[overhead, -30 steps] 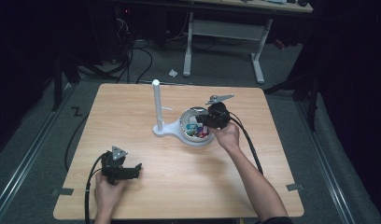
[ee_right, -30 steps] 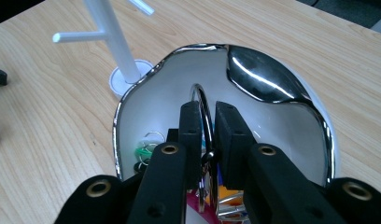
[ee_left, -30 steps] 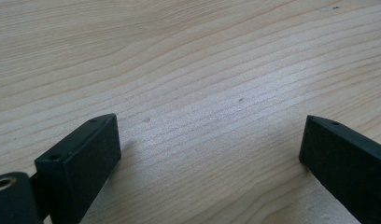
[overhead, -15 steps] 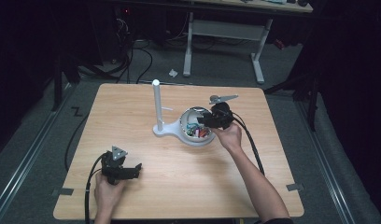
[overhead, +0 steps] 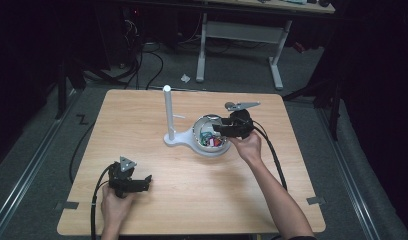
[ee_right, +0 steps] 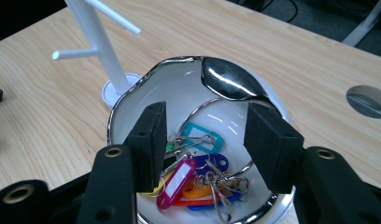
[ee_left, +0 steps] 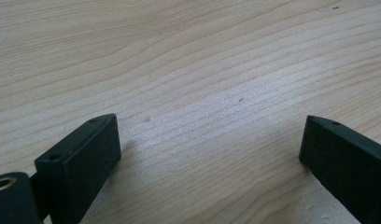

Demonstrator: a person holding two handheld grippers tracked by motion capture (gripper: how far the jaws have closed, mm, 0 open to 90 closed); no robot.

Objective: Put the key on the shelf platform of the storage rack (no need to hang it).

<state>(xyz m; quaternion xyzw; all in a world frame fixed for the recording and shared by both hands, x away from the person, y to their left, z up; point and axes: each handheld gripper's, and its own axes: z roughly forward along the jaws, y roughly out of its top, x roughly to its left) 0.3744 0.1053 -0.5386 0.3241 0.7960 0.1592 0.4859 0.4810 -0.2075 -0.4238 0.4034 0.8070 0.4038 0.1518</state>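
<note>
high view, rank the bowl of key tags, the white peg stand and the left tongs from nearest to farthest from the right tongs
1. Bowl of key tags: directly under the right tongs, table centre.
2. White peg stand: just left of the bowl, upright.
3. Left tongs: far off at the near left of the table, open over bare wood.

this looks like a lab or test room set up for recording. a plain light wooden bench (overhead: pixel 192 200) stands alone on grey carpet (overhead: pixel 37 150), lit brightly while the surroundings stay dark. black cables (overhead: pixel 142 60) trail across the floor behind it, and a second desk with white metal legs (overhead: pixel 202 50) stands at the back. strips of tape (overhead: pixel 64 205) mark the carpet by the bench's near corners. a round cable port (ee_right: pixel 368 98) is set into the benchtop.
</note>
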